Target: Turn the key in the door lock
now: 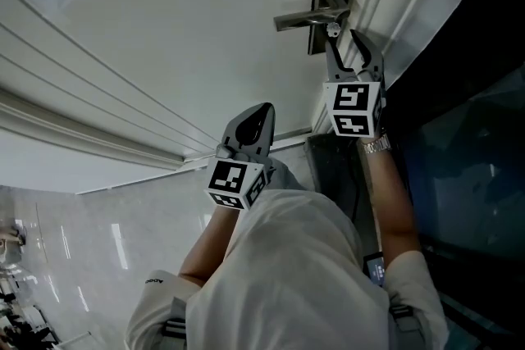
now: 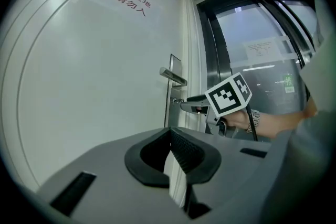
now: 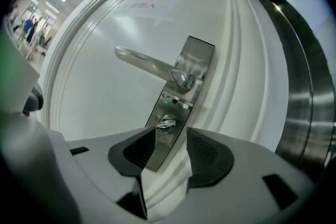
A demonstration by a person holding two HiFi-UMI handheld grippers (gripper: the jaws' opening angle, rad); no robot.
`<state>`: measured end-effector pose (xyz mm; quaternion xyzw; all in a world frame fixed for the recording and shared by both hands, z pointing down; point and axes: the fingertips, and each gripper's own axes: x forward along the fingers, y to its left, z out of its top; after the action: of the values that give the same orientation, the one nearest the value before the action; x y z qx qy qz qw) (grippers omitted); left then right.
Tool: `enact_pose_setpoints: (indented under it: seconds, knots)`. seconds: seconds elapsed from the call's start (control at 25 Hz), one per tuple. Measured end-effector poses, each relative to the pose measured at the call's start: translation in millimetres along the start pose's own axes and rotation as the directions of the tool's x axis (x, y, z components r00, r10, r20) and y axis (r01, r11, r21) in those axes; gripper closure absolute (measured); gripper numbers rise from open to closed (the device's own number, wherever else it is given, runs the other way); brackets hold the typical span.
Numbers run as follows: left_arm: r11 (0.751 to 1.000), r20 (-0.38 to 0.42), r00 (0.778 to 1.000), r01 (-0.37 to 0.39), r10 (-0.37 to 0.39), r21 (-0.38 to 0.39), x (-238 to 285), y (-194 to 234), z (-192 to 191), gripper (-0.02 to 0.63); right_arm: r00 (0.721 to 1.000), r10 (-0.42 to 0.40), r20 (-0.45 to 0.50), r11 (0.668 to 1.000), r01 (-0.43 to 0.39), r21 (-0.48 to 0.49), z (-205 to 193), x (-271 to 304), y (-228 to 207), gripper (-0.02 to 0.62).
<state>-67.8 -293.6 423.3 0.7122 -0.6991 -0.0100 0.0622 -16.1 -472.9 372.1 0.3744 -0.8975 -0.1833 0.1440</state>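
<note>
While the right gripper (image 3: 170, 134) hangs level at the lock plate (image 3: 181, 92), its jaws stand apart and released. The key (image 3: 166, 123) sits in the cylinder just ahead of their tips, nearer the left-hand pad and ungripped. At 11 o'clock from the key, the lever handle (image 3: 147, 63) juts over bare white door (image 3: 100, 81). At 3 o'clock, the ribbed door frame (image 3: 236, 60) and a dark glass panel (image 1: 459, 160) crowd close. The left gripper (image 1: 264, 109), well clear at 7 o'clock, is clenched on nothing.
</note>
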Motion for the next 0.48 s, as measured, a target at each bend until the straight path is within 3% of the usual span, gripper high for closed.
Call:
enact_pose_setpoints:
  seconds: [0.16, 0.28, 0.36, 0.48]
  knots:
    - [1.000, 0.001, 1.000, 0.019, -0.019, 0.006, 0, -5, 1, 0.597, 1.000, -0.016, -0.018, 0.964, 0.011, -0.266, 3, 4, 3, 0.433]
    - [1.000, -0.001, 1.000, 0.020, -0.020, 0.010, -3, -4, 2, 0.597, 0.999, -0.045, 0.002, 0.890, 0.041, -0.453, 4, 8, 6, 0.433]
    - [1.000, -0.002, 1.000, 0.013, -0.013, 0.011, -6, 0, 2, 0.597, 0.999, -0.035, 0.012, 0.845, 0.036, -0.534, 5, 12, 11, 0.433]
    - [1.000, -0.008, 1.000, 0.000, 0.000, 0.002, -10, 7, -1, 0.597, 1.000, -0.001, 0.004, 0.809, 0.003, -0.588, 6, 18, 18, 0.434]
